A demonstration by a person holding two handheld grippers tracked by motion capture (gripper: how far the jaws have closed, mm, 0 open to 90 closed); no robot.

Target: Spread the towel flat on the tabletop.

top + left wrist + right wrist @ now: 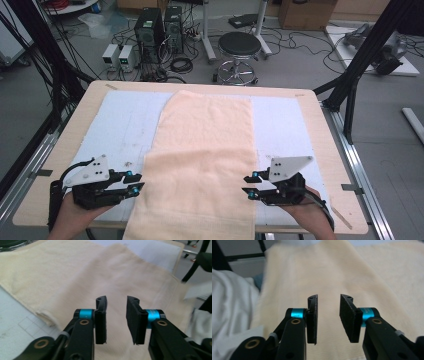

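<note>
A cream towel (pixel 205 145) lies lengthwise down the middle of the table, its near part folded over so a doubled layer (pixel 197 185) reaches the front edge. My left gripper (pixel 139 181) hovers at the towel's left edge near the front, jaws apart with nothing between them. My right gripper (pixel 246 184) hovers at the towel's right edge, jaws also apart and empty. In the left gripper view the open left gripper (pixel 116 312) looks over the towel (pixel 82 277) and its folded edge. In the right gripper view the open right gripper (pixel 328 312) hangs above the towel (pixel 337 272).
A pale blue-white mat (pixel 125 125) covers the wooden table (pixel 320 135) under the towel. Beyond the table stand a round stool (pixel 239 47), computer towers (pixel 150 30) and cables on the floor. Black frame posts (pixel 360 60) rise at the right.
</note>
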